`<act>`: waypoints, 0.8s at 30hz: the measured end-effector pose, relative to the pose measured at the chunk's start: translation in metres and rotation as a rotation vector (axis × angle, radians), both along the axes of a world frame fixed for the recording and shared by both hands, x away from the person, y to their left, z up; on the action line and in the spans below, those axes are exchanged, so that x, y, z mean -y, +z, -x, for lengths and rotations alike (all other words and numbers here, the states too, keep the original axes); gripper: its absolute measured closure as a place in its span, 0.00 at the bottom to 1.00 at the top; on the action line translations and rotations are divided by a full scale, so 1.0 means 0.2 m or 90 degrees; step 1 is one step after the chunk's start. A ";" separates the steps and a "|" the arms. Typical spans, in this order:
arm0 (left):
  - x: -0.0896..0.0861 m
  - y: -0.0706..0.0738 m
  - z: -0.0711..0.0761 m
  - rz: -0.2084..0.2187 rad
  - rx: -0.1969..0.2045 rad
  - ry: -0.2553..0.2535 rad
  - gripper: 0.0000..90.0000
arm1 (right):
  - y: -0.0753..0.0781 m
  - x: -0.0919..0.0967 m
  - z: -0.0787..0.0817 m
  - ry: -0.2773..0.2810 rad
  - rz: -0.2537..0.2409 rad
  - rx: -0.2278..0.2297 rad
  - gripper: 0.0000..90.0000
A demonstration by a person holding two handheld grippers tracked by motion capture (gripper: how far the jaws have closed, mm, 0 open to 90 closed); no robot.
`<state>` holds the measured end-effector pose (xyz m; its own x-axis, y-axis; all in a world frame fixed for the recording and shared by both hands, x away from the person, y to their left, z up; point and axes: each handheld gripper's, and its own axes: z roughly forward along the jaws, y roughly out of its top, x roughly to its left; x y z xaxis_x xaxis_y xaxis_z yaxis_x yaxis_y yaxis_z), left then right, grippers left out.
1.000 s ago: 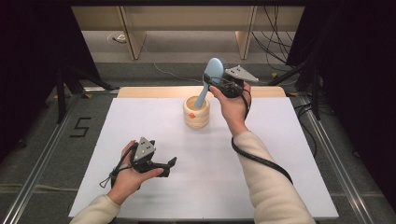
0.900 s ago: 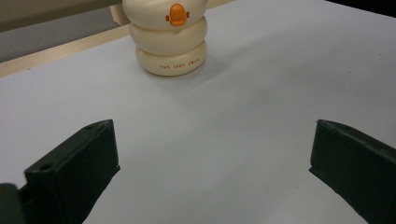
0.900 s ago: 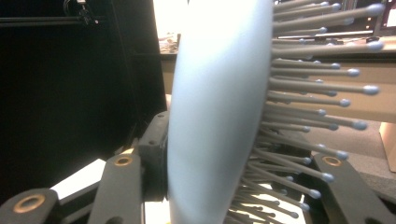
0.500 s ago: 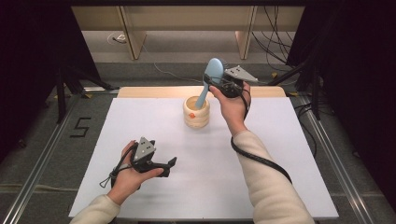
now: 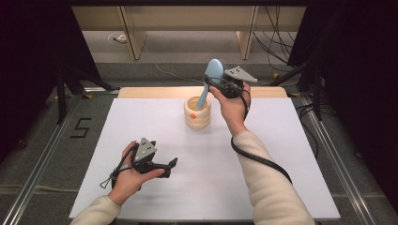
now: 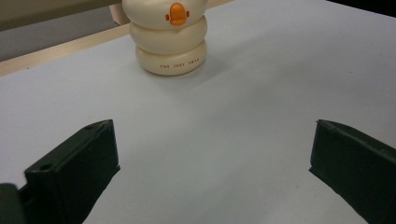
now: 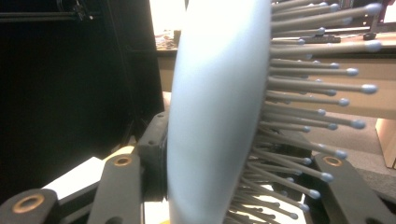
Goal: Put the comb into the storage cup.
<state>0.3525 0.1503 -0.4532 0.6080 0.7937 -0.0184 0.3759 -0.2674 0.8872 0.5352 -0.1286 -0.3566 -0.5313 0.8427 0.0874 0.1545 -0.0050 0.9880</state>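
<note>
A light blue hairbrush [image 5: 214,71] stands tilted with its handle down in a cream ringed cup [image 5: 197,115] at the far middle of the white table [image 5: 141,122]. My right gripper [image 5: 214,83] is shut on the brush just below its head, above the cup. In the right gripper view the brush head [image 7: 215,107] stands close up with its bristles pointing right, and my right gripper [image 7: 233,191] has a jaw on each side of it. My left gripper [image 5: 170,167] rests open near the front left, with nothing between its jaws. In the left gripper view the left gripper [image 6: 212,154] faces the cup [image 6: 170,39], which bears an orange mark.
A wooden strip [image 5: 155,92] borders the table's far edge. Wooden shelving [image 5: 133,33] and cables [image 5: 277,28] lie on the floor beyond it. Metal rails [image 5: 42,154] run along both sides of the table.
</note>
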 end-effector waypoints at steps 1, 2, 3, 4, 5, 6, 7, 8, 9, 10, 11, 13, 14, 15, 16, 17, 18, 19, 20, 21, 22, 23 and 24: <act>0.00 0.00 0.00 0.000 0.000 0.000 0.00 | 0.00 0.00 0.00 0.000 0.001 0.000 0.56; 0.00 0.00 0.00 0.000 0.000 0.000 0.00 | 0.00 0.00 0.00 0.000 0.001 -0.001 0.56; 0.00 0.00 0.00 0.000 0.001 0.000 0.00 | 0.00 0.00 0.00 -0.001 0.001 -0.001 0.56; 0.00 0.00 0.00 0.000 0.000 0.000 0.00 | -0.01 0.00 0.00 -0.001 0.000 -0.002 0.56; 0.00 0.00 0.00 0.000 0.000 0.000 0.00 | -0.01 0.00 -0.01 -0.001 0.000 -0.003 0.56; 0.00 0.00 0.00 0.000 0.000 0.000 0.00 | -0.01 0.00 -0.01 -0.002 0.002 -0.003 0.56; 0.00 0.00 0.00 0.000 0.000 0.000 0.00 | -0.01 0.00 -0.01 -0.002 0.002 -0.006 0.56; 0.00 0.00 0.00 0.000 0.000 0.000 0.00 | -0.02 0.00 -0.01 -0.003 0.002 -0.006 0.56; 0.00 0.00 0.00 0.000 0.000 0.000 0.00 | -0.02 0.00 -0.01 -0.003 0.002 -0.007 0.56; 0.00 0.00 0.00 0.000 -0.001 0.000 0.00 | -0.02 0.00 -0.02 -0.004 0.002 -0.008 0.56; 0.00 0.00 0.00 0.000 -0.001 0.000 0.00 | -0.03 0.00 -0.02 -0.004 0.003 -0.009 0.56; 0.00 0.00 0.00 0.000 -0.002 -0.001 0.00 | -0.03 0.00 -0.02 -0.005 0.004 -0.011 0.56; 0.00 0.00 0.00 0.000 -0.002 -0.001 0.00 | -0.04 0.00 -0.02 -0.006 0.005 -0.011 0.56; 0.00 0.00 0.00 -0.001 -0.001 -0.001 0.00 | -0.04 -0.01 -0.02 -0.006 0.006 -0.013 0.56; 0.00 0.00 0.00 0.000 -0.001 -0.001 0.00 | -0.04 -0.01 -0.03 -0.006 0.005 -0.014 0.56; 0.00 0.00 0.00 0.000 -0.001 -0.001 0.00 | -0.05 -0.01 -0.03 -0.007 0.005 -0.014 0.56; 0.00 0.00 0.00 0.000 -0.002 -0.001 0.00 | -0.05 -0.01 -0.03 -0.007 0.007 -0.015 0.56; 0.00 0.00 0.00 0.000 -0.004 -0.001 0.00 | -0.05 -0.01 -0.03 -0.007 0.007 -0.015 0.56; 0.00 0.00 0.00 0.000 -0.004 -0.002 0.00 | -0.05 -0.01 -0.03 -0.006 0.008 -0.017 0.56; 0.00 0.00 0.00 0.000 -0.004 -0.002 0.00 | -0.06 -0.01 -0.03 -0.006 0.011 -0.018 0.56; 0.00 0.00 0.00 0.000 -0.004 -0.001 0.00 | -0.06 -0.02 -0.03 -0.006 0.013 -0.019 0.56; 0.00 0.00 0.00 0.000 -0.004 -0.001 0.00 | -0.06 -0.02 -0.04 -0.006 0.013 -0.020 0.56; 0.00 0.00 0.00 0.001 -0.004 -0.001 0.00 | -0.07 -0.02 -0.04 -0.007 0.012 -0.021 0.56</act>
